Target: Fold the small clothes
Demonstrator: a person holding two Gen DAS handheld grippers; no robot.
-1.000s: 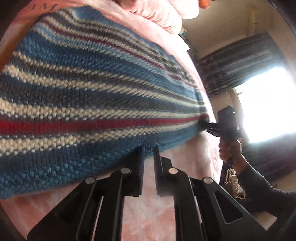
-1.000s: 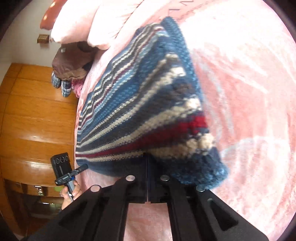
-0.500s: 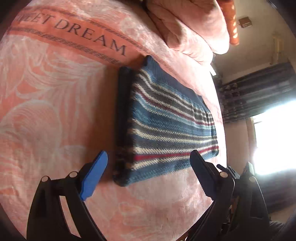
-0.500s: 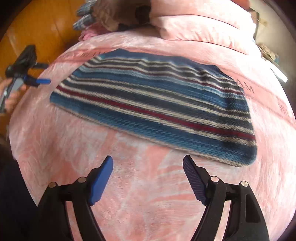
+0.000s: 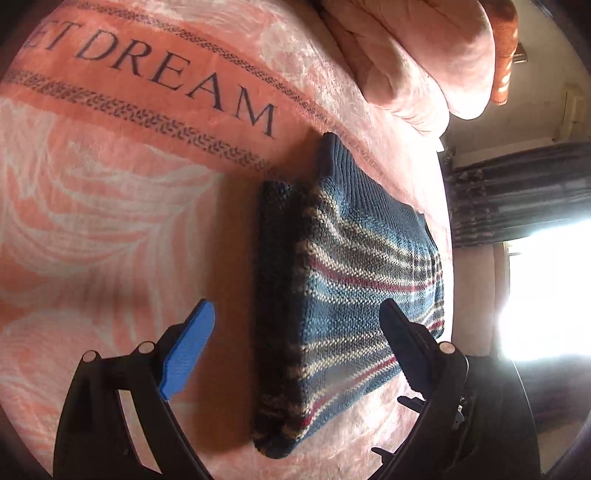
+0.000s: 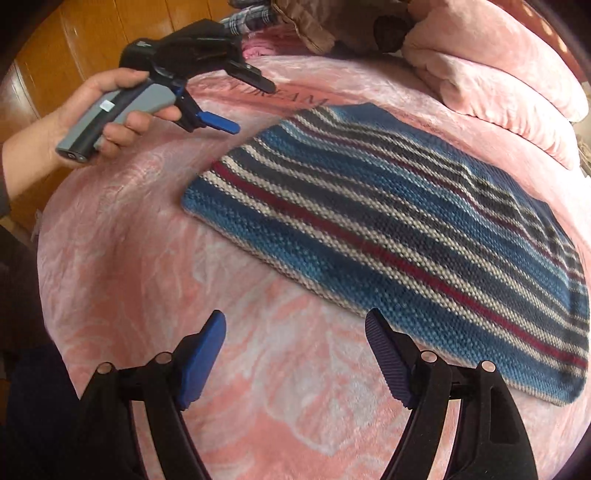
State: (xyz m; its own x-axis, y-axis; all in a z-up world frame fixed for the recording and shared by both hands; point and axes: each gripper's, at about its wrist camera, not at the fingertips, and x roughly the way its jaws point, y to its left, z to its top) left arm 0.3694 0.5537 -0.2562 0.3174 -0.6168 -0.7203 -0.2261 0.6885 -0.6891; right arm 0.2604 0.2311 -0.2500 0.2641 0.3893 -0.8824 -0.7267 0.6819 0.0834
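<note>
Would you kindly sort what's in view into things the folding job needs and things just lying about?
For the job:
striped knit garment
left gripper, open
right gripper, open

Lying about:
pink pillows
brown and plaid clothes
pink blanket underneath

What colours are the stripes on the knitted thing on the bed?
Blue, cream, dark grey and red stripes on the knitted garment; clearest in the right wrist view.

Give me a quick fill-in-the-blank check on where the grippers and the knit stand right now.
1. The striped knit lies on a ____ blanket.
2. Both the left gripper and the right gripper have jaws that are ____.
3. The blanket's printed word reads ____.
4. Neither gripper is ____ the knit.

Missing words: pink; open; DREAM; holding
</note>
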